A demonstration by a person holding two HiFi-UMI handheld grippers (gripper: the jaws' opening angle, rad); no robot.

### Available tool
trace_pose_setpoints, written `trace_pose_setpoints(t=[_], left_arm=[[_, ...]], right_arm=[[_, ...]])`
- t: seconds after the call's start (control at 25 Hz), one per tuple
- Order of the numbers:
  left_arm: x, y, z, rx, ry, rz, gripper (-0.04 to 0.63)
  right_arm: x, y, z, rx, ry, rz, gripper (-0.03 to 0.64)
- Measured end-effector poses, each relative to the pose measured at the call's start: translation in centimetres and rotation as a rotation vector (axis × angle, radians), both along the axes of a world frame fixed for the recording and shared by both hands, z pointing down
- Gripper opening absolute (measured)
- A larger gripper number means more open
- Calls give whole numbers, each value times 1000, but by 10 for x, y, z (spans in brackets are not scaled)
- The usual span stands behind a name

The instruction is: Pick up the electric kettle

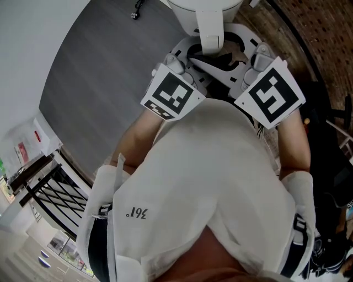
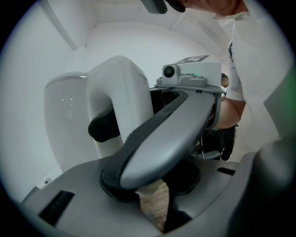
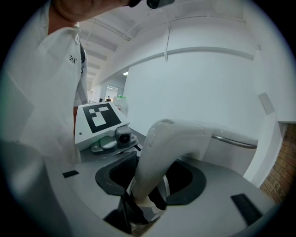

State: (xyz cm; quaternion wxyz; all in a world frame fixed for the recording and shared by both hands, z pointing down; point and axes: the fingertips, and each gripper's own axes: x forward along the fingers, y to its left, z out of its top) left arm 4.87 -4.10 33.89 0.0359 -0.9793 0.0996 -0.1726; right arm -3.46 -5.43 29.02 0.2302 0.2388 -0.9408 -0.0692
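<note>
The white electric kettle (image 1: 198,8) stands at the top of the head view, its handle (image 1: 211,33) pointing toward me. My left gripper (image 1: 193,55) and right gripper (image 1: 242,58) close in on that handle from either side, marker cubes facing up. In the left gripper view the kettle body (image 2: 64,120) fills the left, and the arched handle (image 2: 120,92) sits clamped in the left gripper (image 2: 129,132), a black pad behind it and a grey finger in front. In the right gripper view the handle (image 3: 162,148) runs down into the right gripper (image 3: 143,194), whose dark fingers pinch it.
Grey floor (image 1: 105,66) spreads to the left of the kettle and brick-patterned flooring (image 1: 325,33) to the right. A black wire rack (image 1: 55,193) stands at the lower left. Dark furniture (image 1: 336,182) lines the right edge. A white wall (image 3: 208,92) rises behind the kettle.
</note>
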Motion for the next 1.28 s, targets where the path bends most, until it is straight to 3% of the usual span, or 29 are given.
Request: trace_pose_setpoints(t=[1.28], left_arm=[[-6,8,10,-6,-8,48,117]], right_arm=[[-4,3,3,-20,-8,30,173]])
